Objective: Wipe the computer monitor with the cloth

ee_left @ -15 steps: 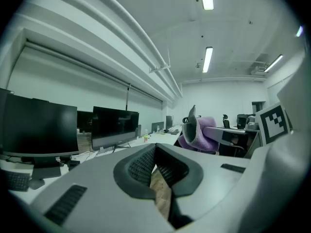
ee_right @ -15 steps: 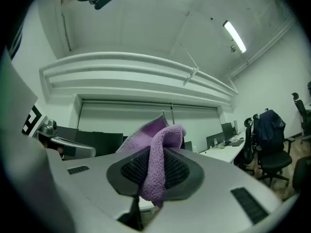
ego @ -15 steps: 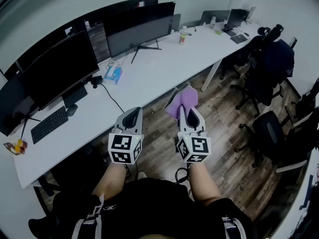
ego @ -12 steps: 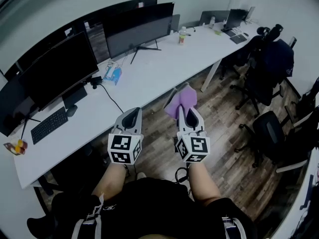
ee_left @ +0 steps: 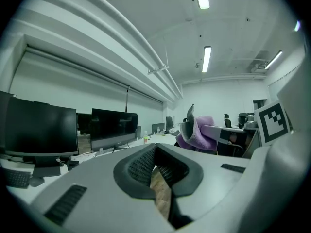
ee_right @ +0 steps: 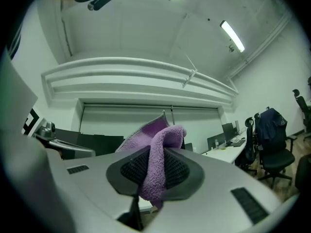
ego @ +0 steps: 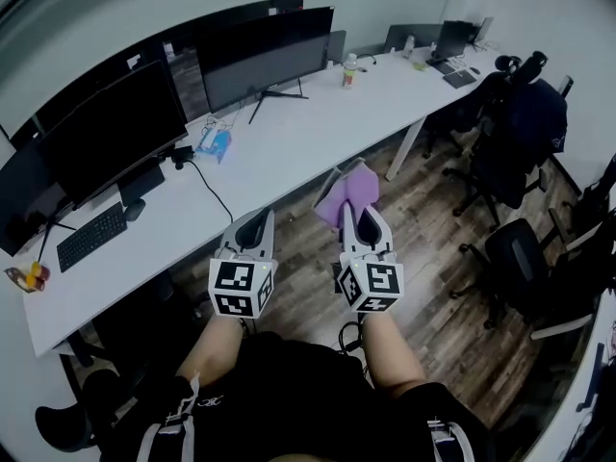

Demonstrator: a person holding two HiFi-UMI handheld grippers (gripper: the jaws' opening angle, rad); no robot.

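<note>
My right gripper (ego: 357, 221) is shut on a purple cloth (ego: 349, 193), which sticks out past its tips above the wooden floor; in the right gripper view the cloth (ee_right: 156, 160) is pinched between the jaws. My left gripper (ego: 252, 227) is shut with nothing in it, held beside the right one near the desk's front edge. Two large black monitors stand on the white desk (ego: 279, 152): one ahead (ego: 265, 56) and one to the left (ego: 111, 133). The left gripper view shows the monitors (ee_left: 112, 128) and the cloth (ee_left: 199, 134) in the other gripper.
On the desk lie a keyboard (ego: 91, 237), a blue pack (ego: 217, 143), a bottle (ego: 349, 68) and a cable (ego: 217, 192). Black office chairs (ego: 515, 258) stand to the right on the wood floor. A laptop (ego: 452, 37) sits at the far end.
The view has shifted slightly; both grippers keep their places side by side and the cloth stays held.
</note>
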